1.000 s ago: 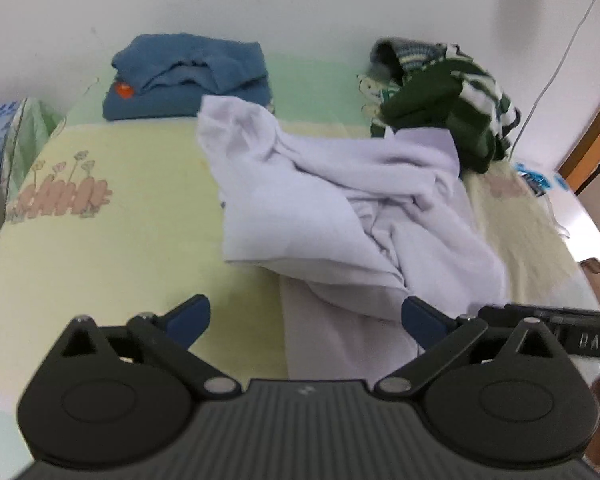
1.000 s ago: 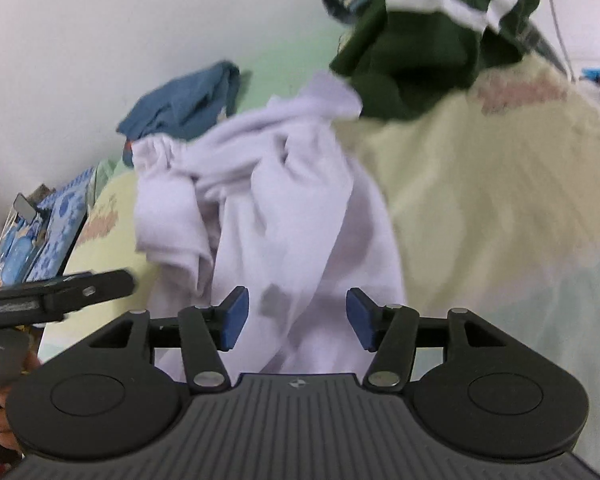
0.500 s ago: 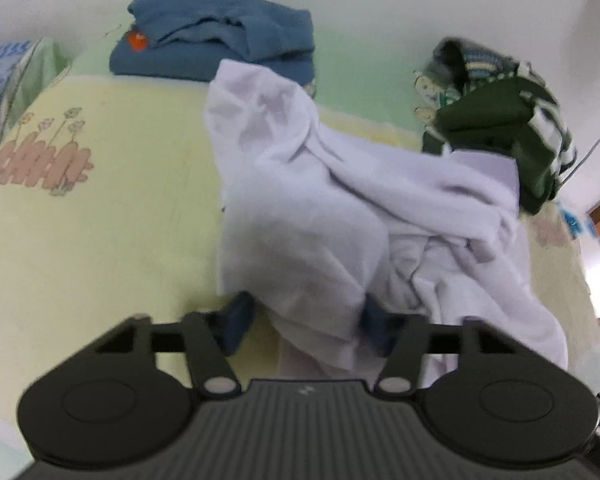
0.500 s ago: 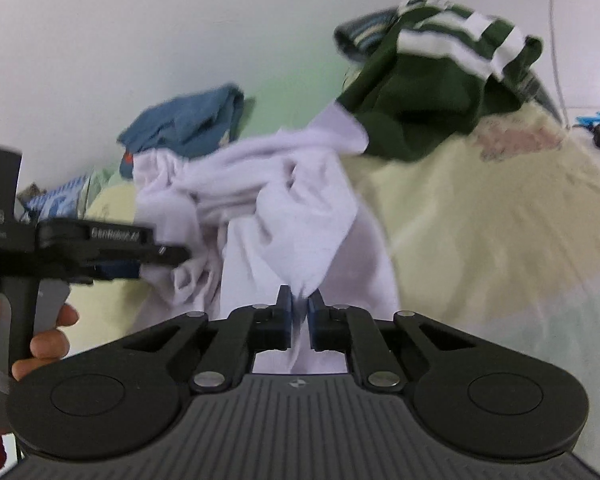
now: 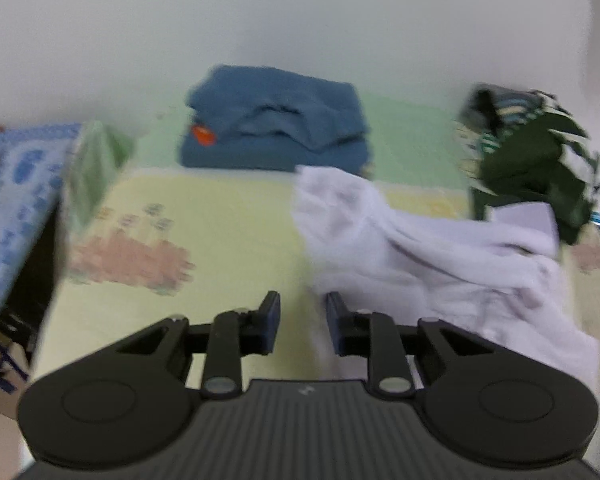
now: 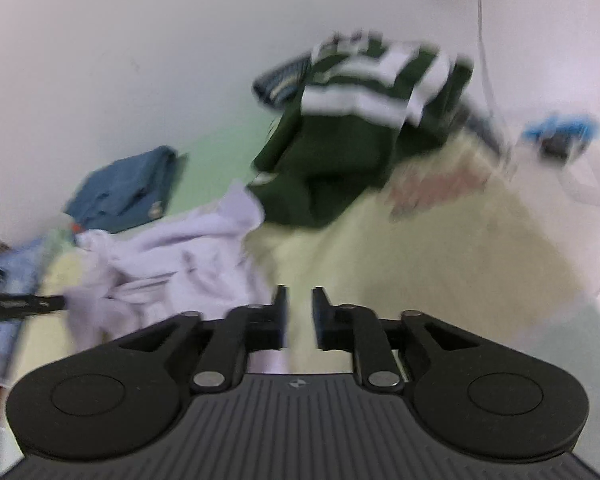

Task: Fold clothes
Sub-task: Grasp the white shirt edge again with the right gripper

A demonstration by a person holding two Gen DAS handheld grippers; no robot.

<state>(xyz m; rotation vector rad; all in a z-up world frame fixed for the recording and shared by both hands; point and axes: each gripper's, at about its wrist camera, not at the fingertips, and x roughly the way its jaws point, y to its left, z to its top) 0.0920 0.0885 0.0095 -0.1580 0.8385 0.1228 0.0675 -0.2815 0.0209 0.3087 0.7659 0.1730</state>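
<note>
1. Crumpled white garment (image 5: 440, 256) sprawls on the yellow-green bed sheet (image 5: 220, 240). It fills the right half of the left wrist view and runs from upper centre to lower right.
2. Left gripper (image 5: 300, 320): jaws a little apart after just closing. The gap shows mostly sheet, and the garment's near edge lies just beside the right-hand finger, not clamped.
3. Right gripper (image 6: 298, 316): jaws narrowly apart after just opening, with no cloth plainly between them. In this view the garment lies to the left and lower left of the jaws.
4. Judgement: the garment sits between the two grippers, so each must reach inward. The left gripper looks nearer the hem, though blur limits certainty.
</note>
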